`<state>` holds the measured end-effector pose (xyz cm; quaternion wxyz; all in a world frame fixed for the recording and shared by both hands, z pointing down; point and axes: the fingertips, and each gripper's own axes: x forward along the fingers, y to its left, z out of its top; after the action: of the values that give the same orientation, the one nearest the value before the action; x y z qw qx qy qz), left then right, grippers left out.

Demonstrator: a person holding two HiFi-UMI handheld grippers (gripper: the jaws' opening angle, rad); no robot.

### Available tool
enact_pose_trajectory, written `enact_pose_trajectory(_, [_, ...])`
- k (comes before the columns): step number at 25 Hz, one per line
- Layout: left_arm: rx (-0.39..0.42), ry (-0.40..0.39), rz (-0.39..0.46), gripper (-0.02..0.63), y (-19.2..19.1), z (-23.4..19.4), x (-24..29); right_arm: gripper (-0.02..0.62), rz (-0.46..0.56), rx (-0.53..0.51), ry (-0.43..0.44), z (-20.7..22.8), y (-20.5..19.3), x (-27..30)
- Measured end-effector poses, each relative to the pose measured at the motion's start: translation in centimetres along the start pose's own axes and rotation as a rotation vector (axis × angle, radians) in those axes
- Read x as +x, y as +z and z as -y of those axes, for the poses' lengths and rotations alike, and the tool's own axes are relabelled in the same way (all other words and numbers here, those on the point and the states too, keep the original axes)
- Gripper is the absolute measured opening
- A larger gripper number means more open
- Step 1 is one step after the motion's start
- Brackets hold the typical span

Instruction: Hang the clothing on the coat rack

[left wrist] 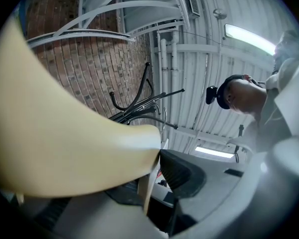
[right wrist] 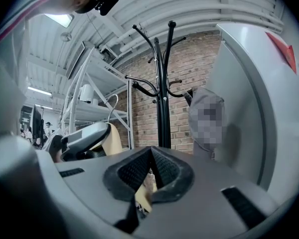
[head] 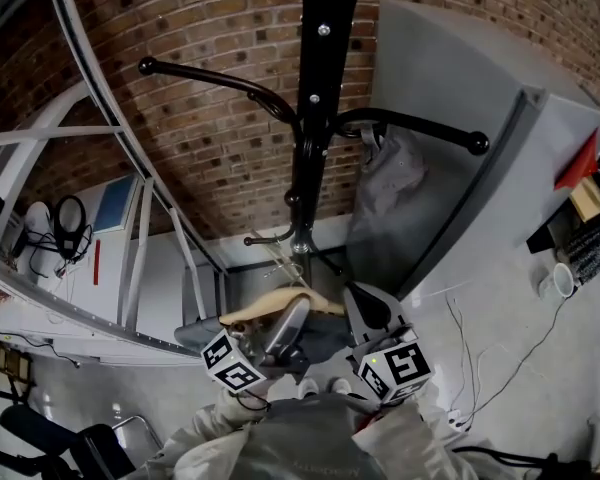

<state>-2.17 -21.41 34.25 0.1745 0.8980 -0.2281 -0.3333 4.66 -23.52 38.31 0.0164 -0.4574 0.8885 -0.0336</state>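
A black coat rack [head: 315,118] stands against the brick wall, straight ahead of me. A grey garment [head: 390,183] hangs from its right arm. Low in the head view, both grippers hold a cream garment [head: 280,303] between them, below the rack's base. My left gripper [head: 292,318] is shut on its left part, and the cloth [left wrist: 65,133] fills most of the left gripper view. My right gripper [head: 360,303] is shut on the other side; a strip of cream cloth [right wrist: 145,190] shows under its closed pads. The rack [right wrist: 163,108] and the grey garment [right wrist: 203,96] rise beyond the right gripper [right wrist: 152,156].
A tall grey cabinet [head: 460,118] leans close on the rack's right. White metal shelving [head: 130,248] stands at the left. Loose cables [head: 480,368] trail over the concrete floor at the right, near a white cup [head: 558,280].
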Motion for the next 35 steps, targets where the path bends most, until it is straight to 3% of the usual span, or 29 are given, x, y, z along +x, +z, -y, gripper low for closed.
enact_pose_trajectory(13, [0.059, 0.012, 0.007, 0.107, 0.2, -0.6, 3.6, 0.025, 0.000, -0.007, 0.022, 2.7, 0.8, -0.4])
enact_pose_trajectory(35, [0.136, -0.020, 0.061, 0.106, 4.6, -1.5, 7.8, 0.025, 0.024, -0.018, 0.067, 4.7, 2.9, 1.5])
